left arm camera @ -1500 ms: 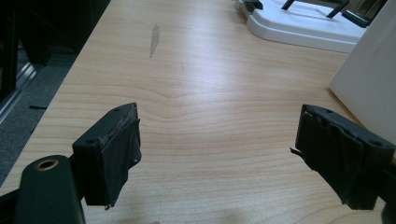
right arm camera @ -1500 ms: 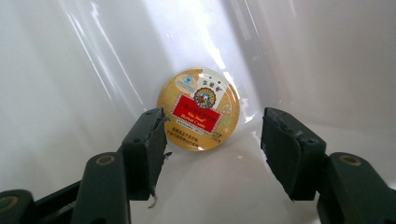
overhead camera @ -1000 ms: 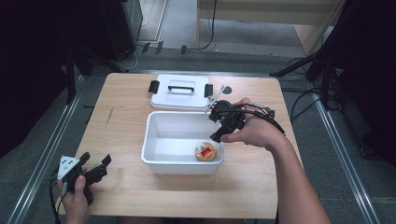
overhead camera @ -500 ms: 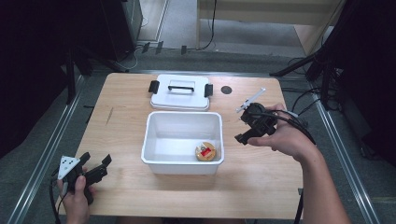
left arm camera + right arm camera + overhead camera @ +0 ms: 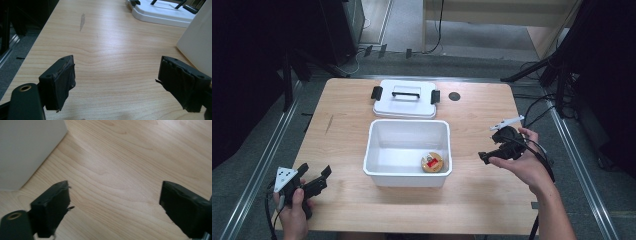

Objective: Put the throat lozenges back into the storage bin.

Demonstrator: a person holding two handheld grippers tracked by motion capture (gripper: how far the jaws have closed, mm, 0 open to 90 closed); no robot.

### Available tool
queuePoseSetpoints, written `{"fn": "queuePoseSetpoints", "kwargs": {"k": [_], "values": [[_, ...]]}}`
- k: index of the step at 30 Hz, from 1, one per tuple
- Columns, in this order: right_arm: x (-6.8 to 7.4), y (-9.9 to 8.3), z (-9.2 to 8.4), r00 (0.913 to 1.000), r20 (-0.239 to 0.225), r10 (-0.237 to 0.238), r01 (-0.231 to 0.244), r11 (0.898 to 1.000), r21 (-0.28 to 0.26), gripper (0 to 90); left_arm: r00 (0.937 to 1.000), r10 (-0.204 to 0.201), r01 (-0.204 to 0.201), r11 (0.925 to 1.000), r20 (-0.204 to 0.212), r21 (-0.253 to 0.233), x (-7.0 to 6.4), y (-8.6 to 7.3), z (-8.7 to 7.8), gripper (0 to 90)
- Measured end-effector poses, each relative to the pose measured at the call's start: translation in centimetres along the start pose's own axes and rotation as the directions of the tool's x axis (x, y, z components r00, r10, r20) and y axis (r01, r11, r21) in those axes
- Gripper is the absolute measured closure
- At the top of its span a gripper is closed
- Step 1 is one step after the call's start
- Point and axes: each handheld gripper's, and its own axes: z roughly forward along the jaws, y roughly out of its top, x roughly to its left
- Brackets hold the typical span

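High view: left gripper (image 5: 314, 180) sat at table's (image 5: 342, 105) near-left corner, jaws wide, empty. White bin (image 5: 408, 150) mid-table held a round toy (image 5: 432, 162); lid (image 5: 404, 98) behind it. Right gripper (image 5: 492, 152) hovered right of bin, jaws wide, empty.

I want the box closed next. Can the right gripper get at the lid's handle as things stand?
Probably yes. The right gripper is open and empty beside the bin, and the lid lies behind it, handle up, nothing on it.

Both hand-held grippers (image 5: 314, 180) (image 5: 492, 154) wide apart, empty
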Motion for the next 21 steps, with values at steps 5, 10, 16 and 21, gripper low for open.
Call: {"fn": "queuePoseSetpoints", "kwargs": {"k": [5,10,16,21], "values": [[-0.4,-2.3,1.0,0.9985,0.012,0.053,-0.052,0.996,-0.066,0.0,1.0000,0.000,0.000,1.0000,0.000,0.002,0.0,0.0,0.0,14.4],[-0.3,-4.8,2.0,0.9936,0.040,0.105,-0.098,0.985,-0.143,0.0,1.0000,0.001,-0.001,1.0000,-0.001,0.000,-0.1,0.0,0.0,14.4],[-0.7,-8.2,2.8,0.9841,0.040,0.173,-0.161,0.962,-0.220,0.0,1.0000,0.002,-0.002,1.0000,-0.002,0.001,-0.1,0.0,0.0,14.4],[-1.1,-10.9,3.0,0.9758,0.046,0.214,-0.194,0.942,-0.273,0.0,1.0000,0.003,-0.003,1.0000,-0.004,0.001,-0.1,0.0,0.0,14.4]]}}
